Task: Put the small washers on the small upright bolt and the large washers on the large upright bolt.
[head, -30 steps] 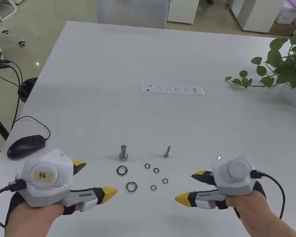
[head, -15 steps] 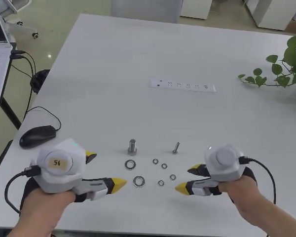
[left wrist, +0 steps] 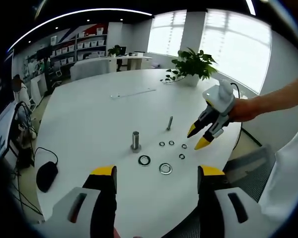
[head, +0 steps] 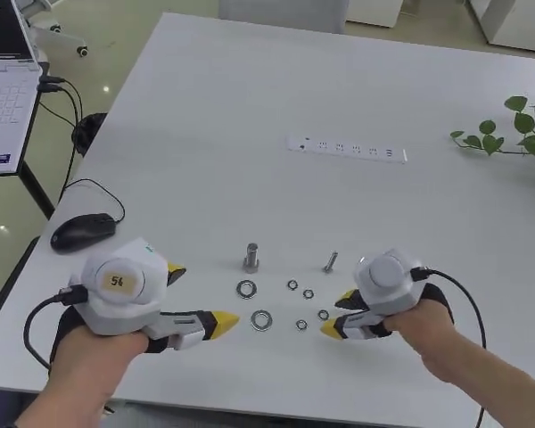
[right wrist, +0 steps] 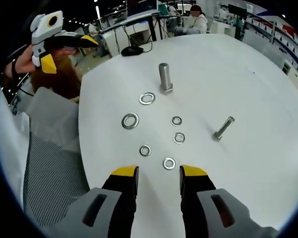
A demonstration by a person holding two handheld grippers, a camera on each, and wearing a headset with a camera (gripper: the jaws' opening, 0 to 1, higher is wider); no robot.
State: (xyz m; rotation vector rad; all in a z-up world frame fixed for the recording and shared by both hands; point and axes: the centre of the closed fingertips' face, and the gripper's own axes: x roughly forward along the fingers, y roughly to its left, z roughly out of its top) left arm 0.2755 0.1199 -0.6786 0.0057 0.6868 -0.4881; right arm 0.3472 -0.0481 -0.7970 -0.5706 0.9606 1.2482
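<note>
Gaping empty, left tongs (head: 201,294) and right tongs (head: 336,314) flank the scattered washers (head: 261,319).

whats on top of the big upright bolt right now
Nothing: the large bolt stands with a bare shaft and top. The large washers lie flat on the table near it. Its underside is hidden.

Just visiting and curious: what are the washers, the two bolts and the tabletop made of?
The large washers and small washers look like bare metal, probably steel: silver-grey with a bright sheen. The large bolt and small bolt look alike, slightly duller grey. The table has a smooth matt white top, perhaps laminate or painted board; the look leaves that open.
</note>
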